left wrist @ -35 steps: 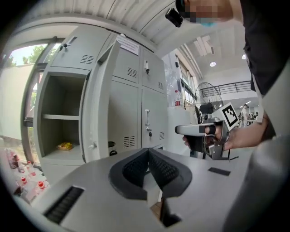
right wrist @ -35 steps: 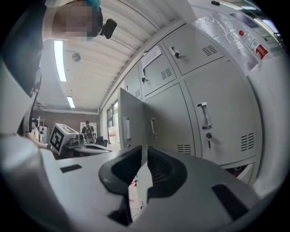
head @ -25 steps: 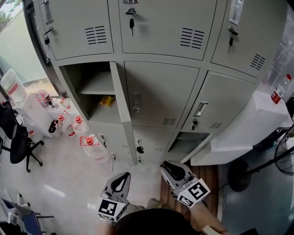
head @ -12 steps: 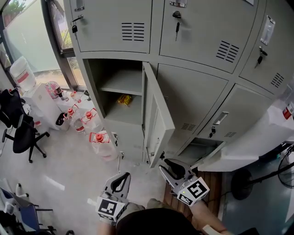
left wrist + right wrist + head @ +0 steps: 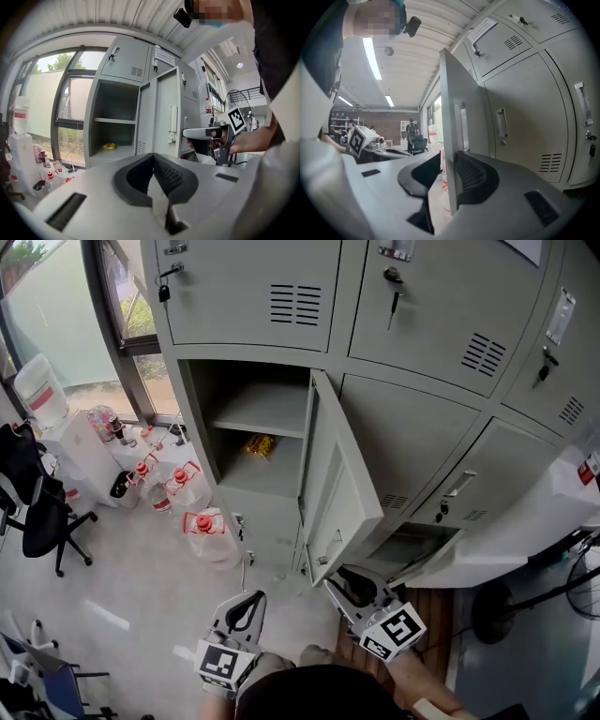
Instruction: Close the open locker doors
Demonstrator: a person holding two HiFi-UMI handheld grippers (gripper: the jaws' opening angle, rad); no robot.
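Caught midway through closing the open locker door [image 5: 342,486], middle row, left column of a grey locker bank [image 5: 412,427]. Hinged at the right side of its compartment and standing swung well out toward the camera, far from flush, with a shelf [image 5: 262,409] and a yellow packet [image 5: 260,444] on show inside.

Held level at the door's lower free edge: the right gripper [image 5: 345,579], jaws just opened and now apart, the thin edge of the panel standing between them but not clamped. Hanging just beside it over the floor [image 5: 141,596]: the left gripper [image 5: 249,604], tipped slightly down toward the open compartment, jaws together on nothing, clear of the door.

Judged to be between letting go and pushing. Calls next for a sideways press of the right gripper against the panel's outer face, swinging the free edge leftward in the head view until flush with the frame and latched. Worth minding a jaw snagging on that edge during the swing.

Possibly a second open compartment [image 5: 398,545] in the bottom row, further right, next in line; hard to tell from this angle.
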